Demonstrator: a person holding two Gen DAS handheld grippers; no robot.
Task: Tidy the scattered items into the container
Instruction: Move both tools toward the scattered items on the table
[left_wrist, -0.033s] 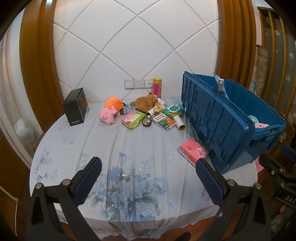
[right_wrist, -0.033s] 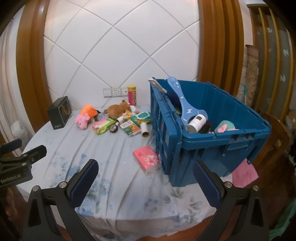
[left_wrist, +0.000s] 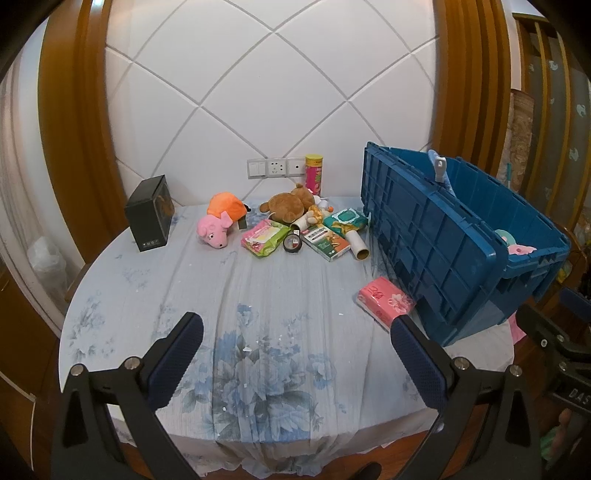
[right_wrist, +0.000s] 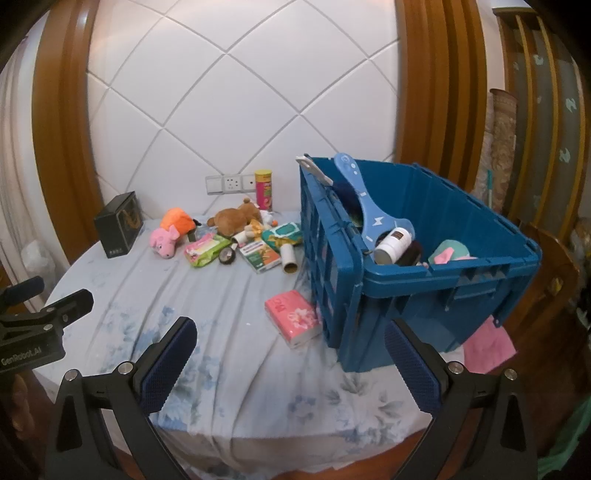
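We have both grippers up front, nothing between the jaws. Left gripper: jaws spread wide, blue pads facing each other, tilted downward. Right gripper: jaws equally wide, pads clear of everything. In the right wrist view the left gripper shows at the left edge as a black body, fingers pointing inward. In the left wrist view the right gripper's black frame sits at the right edge. Neither one touches anything.
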